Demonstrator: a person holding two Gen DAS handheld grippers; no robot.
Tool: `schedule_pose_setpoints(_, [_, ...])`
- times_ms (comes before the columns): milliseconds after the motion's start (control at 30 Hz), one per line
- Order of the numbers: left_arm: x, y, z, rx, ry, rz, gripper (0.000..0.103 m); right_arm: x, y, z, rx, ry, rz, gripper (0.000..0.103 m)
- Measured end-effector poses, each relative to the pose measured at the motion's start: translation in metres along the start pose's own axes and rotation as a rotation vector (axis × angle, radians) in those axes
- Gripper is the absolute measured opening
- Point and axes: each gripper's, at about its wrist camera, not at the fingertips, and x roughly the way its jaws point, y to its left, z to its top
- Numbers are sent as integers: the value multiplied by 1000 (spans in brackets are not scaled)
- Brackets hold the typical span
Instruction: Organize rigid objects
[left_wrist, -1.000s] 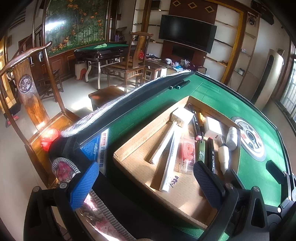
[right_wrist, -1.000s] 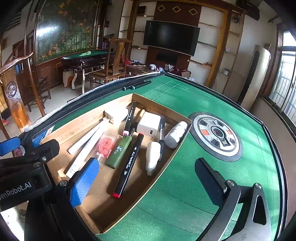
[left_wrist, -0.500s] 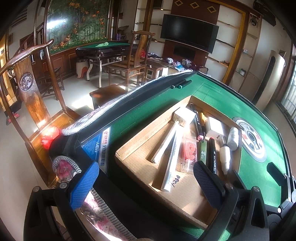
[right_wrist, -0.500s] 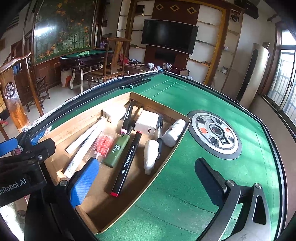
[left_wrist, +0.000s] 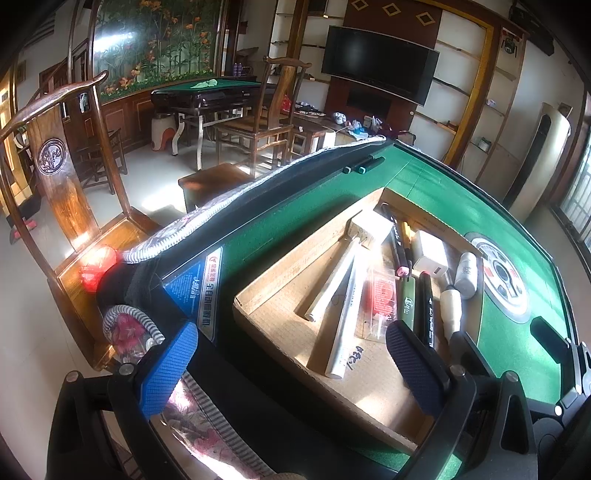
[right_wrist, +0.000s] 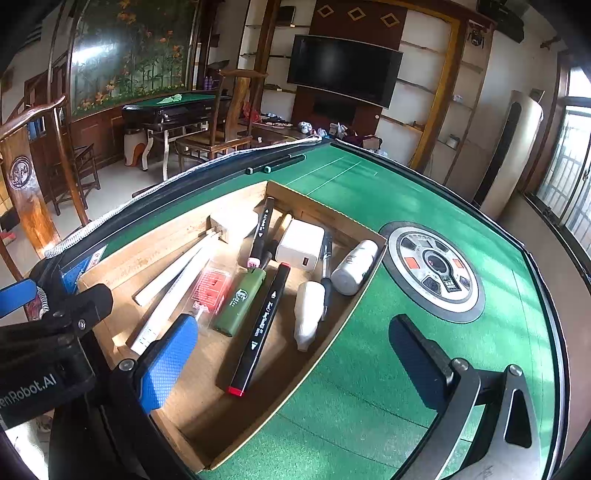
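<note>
Grippers are hanging close to the camera, and both are wide apart with nothing between their fingers. The left gripper (left_wrist: 291, 362) is hovering over the near corner of the shallow brown cardboard tray (right_wrist: 173, 435). The right gripper (right_wrist: 291, 360) is hovering over the tray's near right edge and the green felt table (right_wrist: 369, 406).

Inside the tray, almost everything is lying in a loose row. Nearest is the long black marker with a red end (right_wrist: 260, 328). Beside it are the green lighter (right_wrist: 239, 301), the clear packet with a red label (right_wrist: 210, 291) and two long white sticks (right_wrist: 166, 288). On the right are a small white bottle with a pointed tip (right_wrist: 308, 314) and a thin black pen (right_wrist: 325, 266). Farther back are a white charger block (right_wrist: 299, 249), a white round bottle (right_wrist: 354, 266) leaning on the tray wall, a black marker with a pink end (right_wrist: 260, 236) and a pale square block (right_wrist: 233, 225).

Far away, two dark markers with green caps (right_wrist: 275, 165) are lying on the felt, well apart from the tray.

It looks like the job is mostly done. Those two far markers are probably what is left.
</note>
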Motion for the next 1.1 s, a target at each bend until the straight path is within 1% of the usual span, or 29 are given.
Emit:
schedule_pose_setpoints(300, [6, 11, 2, -31, 18, -3, 102, 13, 10, 4, -4, 38, 14, 103])
schedule_pose_setpoints(633, [4, 11, 2, -29, 8, 7, 102, 11, 12, 3, -5, 34, 24, 103])
schedule_pose_setpoints(1100, [-12, 11, 5, -38, -28, 47, 102, -3, 7, 1, 2, 11, 49, 103])
